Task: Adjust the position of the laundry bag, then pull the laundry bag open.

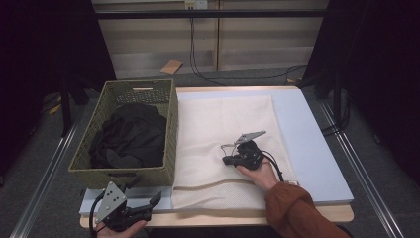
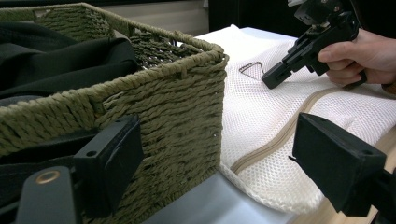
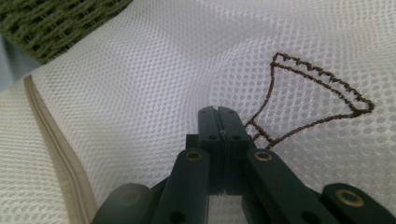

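**Item: mesh laundry bag, pinch in progress at centre of table**

Dark room with black curtains is surrounding a wooden table [image 1: 341,214] carrying a pale blue pad [image 1: 317,148].

- Mesh laundry bag [image 1: 223,134]: white, lying flat across the pad at the middle of the high view, zip seam [image 2: 275,140] running along its near edge, a brown embroidered mark [image 3: 317,98] sitting near its centre.
- Right gripper [image 1: 229,159]: resting on the bag at centre-right of the high view; its fingers are pressing together, tips against the mesh just beside the mark. Whether a fold of mesh is caught between them cannot be told.
- Left gripper [image 1: 151,202]: waiting at the lower left of the high view, off the near corner of the basket, fingers spread wide and holding nothing.
- Woven basket [image 1: 168,129]: olive green, touching the bag's left edge, holding dark clothing [image 1: 131,136].

Handling note, as a judgement: the step appears to be pinching the top layer of mesh to lift it. Doing this well is calling for a grip on one layer only, a slow lift to check the fabric is following, and the left gripper coming to the zip seam to steady the bag.
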### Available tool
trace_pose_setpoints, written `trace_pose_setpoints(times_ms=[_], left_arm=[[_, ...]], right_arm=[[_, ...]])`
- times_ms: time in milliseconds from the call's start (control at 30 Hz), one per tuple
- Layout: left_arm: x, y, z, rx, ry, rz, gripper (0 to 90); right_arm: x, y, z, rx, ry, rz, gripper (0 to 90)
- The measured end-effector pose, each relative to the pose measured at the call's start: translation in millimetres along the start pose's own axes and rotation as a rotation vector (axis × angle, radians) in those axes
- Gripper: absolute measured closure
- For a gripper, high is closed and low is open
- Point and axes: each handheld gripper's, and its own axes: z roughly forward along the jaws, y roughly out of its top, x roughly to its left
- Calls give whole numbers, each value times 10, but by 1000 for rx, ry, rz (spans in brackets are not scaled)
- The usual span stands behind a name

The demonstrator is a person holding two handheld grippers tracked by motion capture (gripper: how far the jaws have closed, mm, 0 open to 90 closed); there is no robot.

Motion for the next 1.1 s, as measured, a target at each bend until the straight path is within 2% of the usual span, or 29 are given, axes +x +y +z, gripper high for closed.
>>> trace_pose_setpoints(times_ms=[33,167,233,400,467,500,600,633,700,767,867,1033,1067,1100], left_arm=[[-1,0,0,3,2,-1,158],[-8,1,3,5,-1,2,158],[-11,3,4,2,-3,1,151],[-16,2,-3,1,-3,0,151],[-21,1,-2,-1,-4,4,151],[-25,1,1,2,-2,4,151],[-26,-5,16,15,-3,4,152],[-26,-9,22,13,-1,1,152],[-8,-21,27,13,-8,-10,152],[-3,-21,32,12,-4,-13,152],[-10,-22,55,15,-16,-14,152],[-29,-16,67,16,-20,-10,153],[-32,-15,72,22,-23,-17,156],[-36,-19,83,16,-33,-33,159]], right_arm=[[1,0,2,4,-15,-8,895],[-20,-16,9,-1,3,6,868],[-20,-19,-4,-11,24,7,819],[-5,-30,-100,-76,73,-3,668],[-1,-47,-135,-74,71,0,644],[2,-53,-157,-73,66,-4,603],[5,-71,-251,-99,59,-2,533],[9,-87,-313,-114,59,-4,483],[10,-118,-381,-130,71,-18,425],[21,-156,-439,-131,51,-33,394],[25,-204,-517,-127,32,-23,368],[27,-254,-688,-170,-5,-21,364],[16,-266,-723,-177,-8,-16,375],[-22,-286,-767,-183,16,-2,391]])
